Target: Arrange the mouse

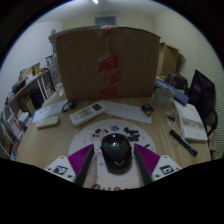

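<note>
The gripper (116, 165) clasps the black mouse (116, 150) between its pink pads, near the desk's (60, 140) front edge, apparently carrying it toward the white mouse pad (125, 131) just beyond.

From where I sit, the mouse (116, 150) fills the gap between the fingers (78, 163), so nothing else fits there. Just ahead lies a bare strip of desk (60, 135), the easiest way forward. Beyond it, a white keyboard (86, 113) and a flat white sheet (128, 111) lie across the route. A tall cardboard panel (105, 60) walls off the far side. To the right, a black remote (183, 142) and a notebook (191, 122) crowd the edge.
</note>
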